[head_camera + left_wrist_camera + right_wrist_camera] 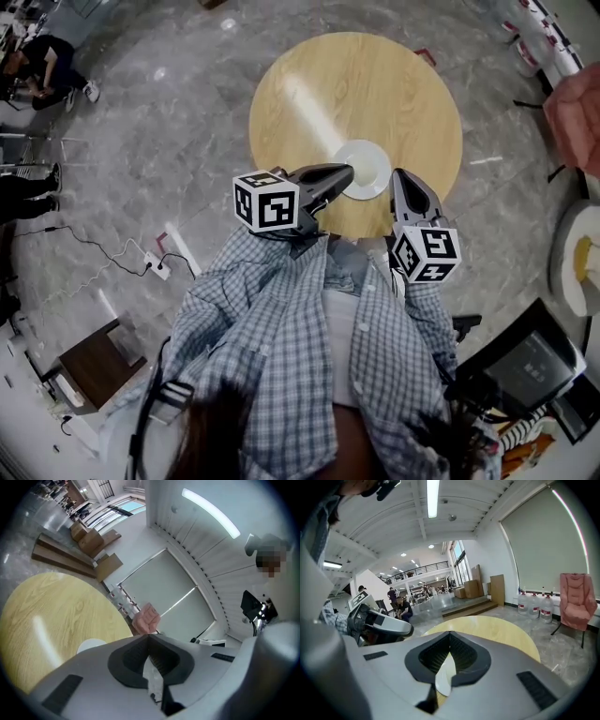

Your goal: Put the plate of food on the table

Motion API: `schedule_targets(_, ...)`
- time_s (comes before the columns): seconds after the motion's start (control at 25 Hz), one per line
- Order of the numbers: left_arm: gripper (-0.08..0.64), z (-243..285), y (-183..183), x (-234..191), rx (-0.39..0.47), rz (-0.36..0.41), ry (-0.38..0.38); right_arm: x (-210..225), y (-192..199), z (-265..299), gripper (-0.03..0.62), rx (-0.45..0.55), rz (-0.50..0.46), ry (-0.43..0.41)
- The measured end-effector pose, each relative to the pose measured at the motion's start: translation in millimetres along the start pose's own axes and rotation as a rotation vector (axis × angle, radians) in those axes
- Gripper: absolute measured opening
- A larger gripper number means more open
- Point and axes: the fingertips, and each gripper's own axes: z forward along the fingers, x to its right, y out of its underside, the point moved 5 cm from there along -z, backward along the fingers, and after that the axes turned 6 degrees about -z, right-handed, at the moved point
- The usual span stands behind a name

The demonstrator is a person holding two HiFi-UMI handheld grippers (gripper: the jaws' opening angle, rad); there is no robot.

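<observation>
A white plate lies on the round wooden table, close to its near edge; I see no food on it. My left gripper is shut, and its tip overlaps the plate's left rim. My right gripper is shut just right of the plate. In the left gripper view the jaws meet with nothing between them, and the plate shows to their left. In the right gripper view the closed jaws hang over the plate, and the left gripper shows at the left.
A pink armchair and water bottles stand beyond the table. On the marble floor lie a power strip and cable. A small brown table is at lower left, an equipment cart at lower right. People sit at far left.
</observation>
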Motion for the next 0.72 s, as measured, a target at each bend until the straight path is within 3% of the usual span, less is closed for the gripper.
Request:
schedule_targets(0.28,0.008,2,-19,25,0.007,0.159,-0.021,-4,-31,-3,0.008,0.057,-0.053,-0.002)
schedule_targets(0.52,0.008,6,-31,35,0.041,0.197,0.002,-8,-48,-1,0.008,0.097,-0.108,-0.013)
schedule_targets(0.72,0.006,8,-27,37,0.016,0.191,0.01,-8,-44,-1,0.008,0.08,-0.124,-0.012)
